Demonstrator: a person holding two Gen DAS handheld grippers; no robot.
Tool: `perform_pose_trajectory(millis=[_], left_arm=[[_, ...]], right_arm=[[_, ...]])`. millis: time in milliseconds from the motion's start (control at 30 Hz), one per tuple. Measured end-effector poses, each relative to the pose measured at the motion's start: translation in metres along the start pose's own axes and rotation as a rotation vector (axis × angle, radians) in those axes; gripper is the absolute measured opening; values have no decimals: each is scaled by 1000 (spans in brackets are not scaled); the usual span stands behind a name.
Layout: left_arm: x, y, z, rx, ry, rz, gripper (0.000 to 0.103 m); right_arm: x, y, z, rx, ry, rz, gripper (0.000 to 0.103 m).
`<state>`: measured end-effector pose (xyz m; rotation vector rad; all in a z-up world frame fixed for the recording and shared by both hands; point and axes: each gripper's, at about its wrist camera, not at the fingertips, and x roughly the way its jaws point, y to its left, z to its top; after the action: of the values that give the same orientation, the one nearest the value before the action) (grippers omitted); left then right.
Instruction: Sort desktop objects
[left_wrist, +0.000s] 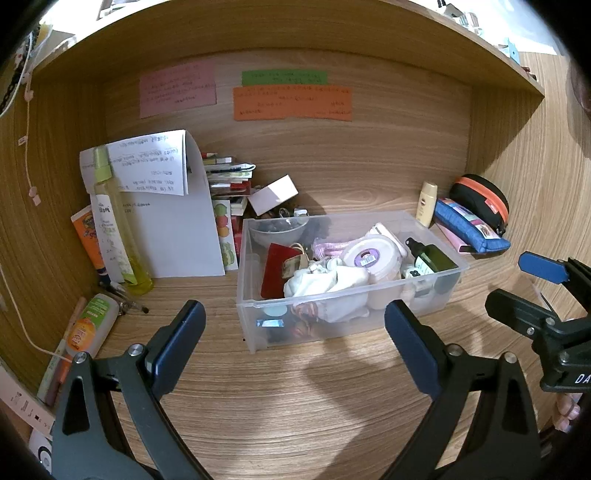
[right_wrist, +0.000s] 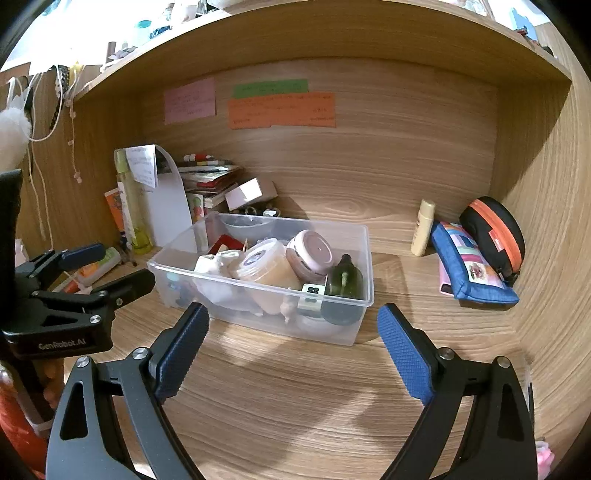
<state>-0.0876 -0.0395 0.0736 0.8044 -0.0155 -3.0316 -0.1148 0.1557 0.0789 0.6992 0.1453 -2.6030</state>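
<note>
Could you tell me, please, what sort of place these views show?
Probably a personal study desk set in a wooden alcove: handwritten pink, green and orange paper notes are stuck on the back panel, a blue fabric pencil pouch lies at right, and a clear plastic storage bin holds toiletries.

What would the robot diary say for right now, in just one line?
left gripper: open, empty | right gripper: open, empty | clear bin: full, mid-desk | blue pouch: outside bin, right | spray bottle: upright, left
</note>
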Motion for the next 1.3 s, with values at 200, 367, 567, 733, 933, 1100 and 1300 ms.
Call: perform_pose_trajectory(millis=[200, 367, 567, 733, 933, 1100, 1300], left_arm=[[0, 1, 1, -1, -1, 0, 99], [0, 1, 1, -2, -1, 0, 99], [-1, 1, 1, -4, 3, -3, 99], [-1, 0, 1, -6, 7, -20, 99], [1, -4, 0, -4, 13, -28, 99], [3, -6, -3, -11, 25, -48, 99], [7, -5, -3, -30, 37, -72, 99]], right_arm=[[0, 0, 0, 1, -2, -1, 92], [-1, 0, 1, -2, -3, 4, 92], [0, 1, 0, -6, -3, 7, 92], [2, 0, -1, 1, 9, 13, 92], [3, -1, -1, 6, 13, 14, 93], [5, -2, -3, 9, 21, 15, 93], [8, -3, -5, 9, 31, 19, 93]])
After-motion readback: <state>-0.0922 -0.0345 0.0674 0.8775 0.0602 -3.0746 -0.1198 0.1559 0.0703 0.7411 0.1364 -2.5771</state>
